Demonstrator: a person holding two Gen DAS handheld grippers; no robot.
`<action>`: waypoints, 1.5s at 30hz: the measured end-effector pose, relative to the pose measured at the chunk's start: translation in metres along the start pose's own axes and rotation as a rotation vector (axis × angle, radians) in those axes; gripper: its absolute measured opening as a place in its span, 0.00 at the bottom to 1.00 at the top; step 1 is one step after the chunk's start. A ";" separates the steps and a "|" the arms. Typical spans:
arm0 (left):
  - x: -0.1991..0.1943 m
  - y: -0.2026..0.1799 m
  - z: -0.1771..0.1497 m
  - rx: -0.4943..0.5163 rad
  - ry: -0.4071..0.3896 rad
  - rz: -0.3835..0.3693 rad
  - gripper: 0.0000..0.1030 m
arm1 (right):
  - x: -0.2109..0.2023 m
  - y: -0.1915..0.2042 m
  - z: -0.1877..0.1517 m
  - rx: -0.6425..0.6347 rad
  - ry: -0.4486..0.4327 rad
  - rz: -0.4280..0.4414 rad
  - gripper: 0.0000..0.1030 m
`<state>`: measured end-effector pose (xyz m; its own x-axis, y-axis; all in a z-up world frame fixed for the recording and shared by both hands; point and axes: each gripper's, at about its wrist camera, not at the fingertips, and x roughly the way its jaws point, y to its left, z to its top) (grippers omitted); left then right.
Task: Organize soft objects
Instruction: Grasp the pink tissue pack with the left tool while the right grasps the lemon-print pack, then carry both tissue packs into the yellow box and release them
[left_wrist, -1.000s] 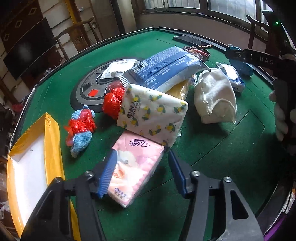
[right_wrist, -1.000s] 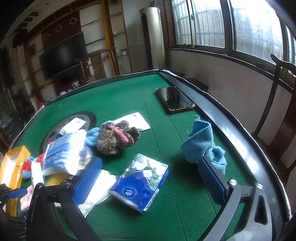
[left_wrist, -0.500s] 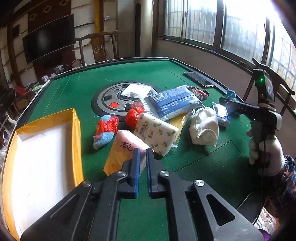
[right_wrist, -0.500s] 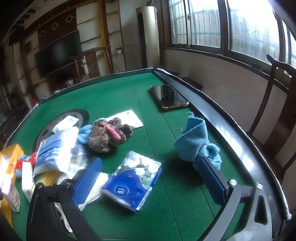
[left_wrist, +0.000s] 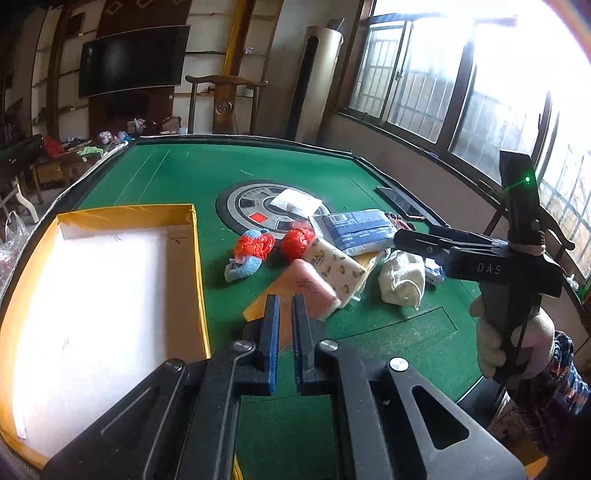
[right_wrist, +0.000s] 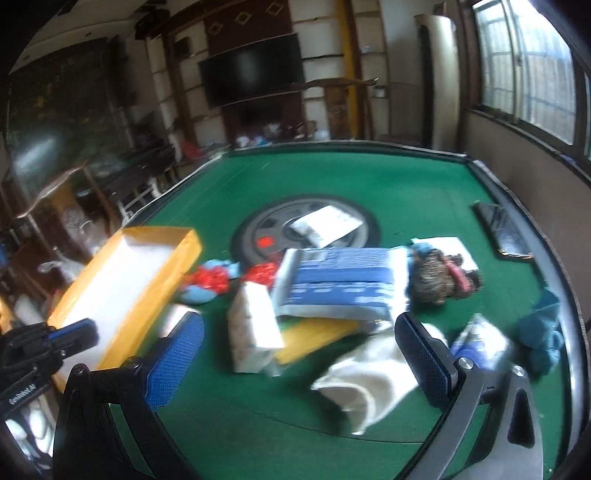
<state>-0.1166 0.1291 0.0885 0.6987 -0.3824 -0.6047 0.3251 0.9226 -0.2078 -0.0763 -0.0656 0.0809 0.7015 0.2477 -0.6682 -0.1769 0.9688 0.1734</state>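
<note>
My left gripper (left_wrist: 285, 306) has its blue pads pressed on the near end of a pink tissue pack (left_wrist: 313, 288), which sticks out ahead of the fingers over the green table (left_wrist: 177, 173). Just to the left of that pack lies the open yellow box (left_wrist: 197, 258) with its white floor bare. Beyond the pink pack sits a lemon-print tissue pack (left_wrist: 338, 267), touching it, and leaning on that is a big blue-and-white tissue pack (left_wrist: 360, 230). Two red bundles lie near the grey round panel in the middle of the table: a red mesh ball (left_wrist: 295, 240) and a blue cloth wrapped in red mesh (left_wrist: 247, 254). A white cloth (left_wrist: 402, 277) is crumpled to the right of the pile. My right gripper (right_wrist: 299, 354) hovers over the table with its jaws wide apart and nothing between them; the picture from it is blurred. Under its right finger I see the white cloth, and further right a small blue tissue pack (right_wrist: 480, 343) beside a teal cloth (right_wrist: 543, 332). A brown knitted bundle (right_wrist: 439, 277) lies behind them, and a phone (right_wrist: 502, 232) rests near the table's edge.
</note>
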 end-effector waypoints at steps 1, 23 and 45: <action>0.000 0.001 -0.001 -0.003 0.007 0.003 0.04 | 0.007 0.008 0.000 0.003 0.032 0.067 0.99; 0.045 -0.019 -0.014 0.094 0.172 0.034 0.62 | 0.062 0.014 -0.002 -0.034 0.258 0.066 0.19; 0.099 -0.036 -0.007 0.193 0.315 0.092 0.54 | -0.005 -0.025 -0.002 0.059 0.129 0.150 0.19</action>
<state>-0.0634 0.0582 0.0311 0.5103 -0.2367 -0.8268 0.4053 0.9141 -0.0115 -0.0767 -0.0914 0.0781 0.5758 0.3914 -0.7178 -0.2293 0.9200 0.3177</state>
